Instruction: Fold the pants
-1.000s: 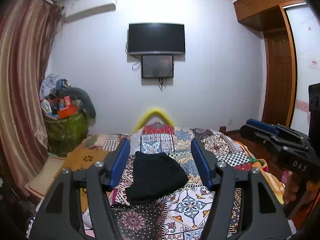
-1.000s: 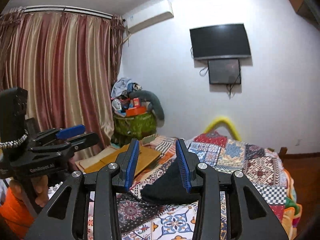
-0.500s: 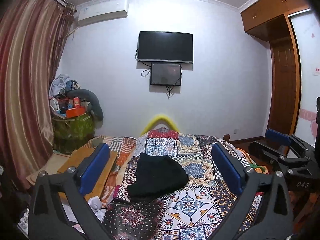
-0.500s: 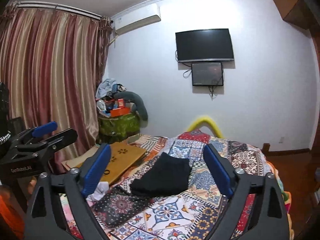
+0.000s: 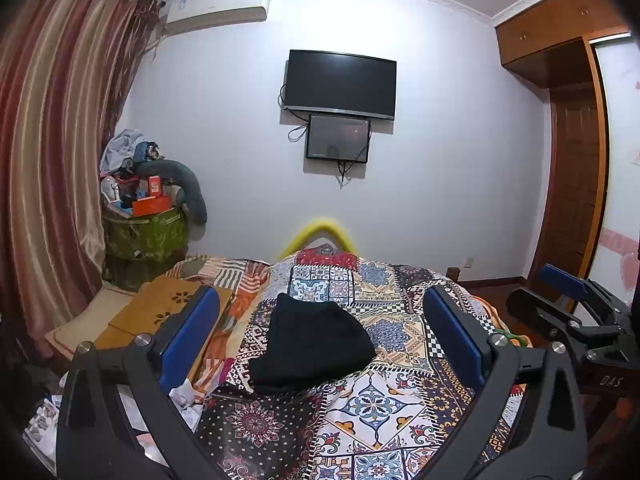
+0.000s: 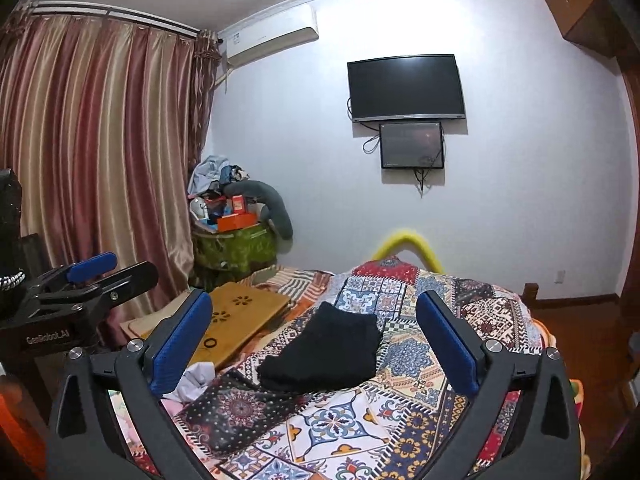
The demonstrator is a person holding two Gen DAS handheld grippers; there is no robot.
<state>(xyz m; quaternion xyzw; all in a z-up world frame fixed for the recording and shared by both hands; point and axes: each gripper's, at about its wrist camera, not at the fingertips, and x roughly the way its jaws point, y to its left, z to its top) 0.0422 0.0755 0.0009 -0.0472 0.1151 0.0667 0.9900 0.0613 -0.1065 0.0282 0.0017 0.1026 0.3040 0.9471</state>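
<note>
Ahead: folded pants [image 5: 314, 344] (untouched) between tool [image 5: 320, 340] pads.

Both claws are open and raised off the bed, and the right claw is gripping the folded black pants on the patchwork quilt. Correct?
Not quite. The right claw grips nothing: the right wrist view shows the folded black pants lying free on the patchwork quilt. Both it and the left claw are open.

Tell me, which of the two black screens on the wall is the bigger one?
The upper screen is the bigger one. It is wider and sits higher on the wall; the small screen hangs right under it, with cables dangling below.
</note>
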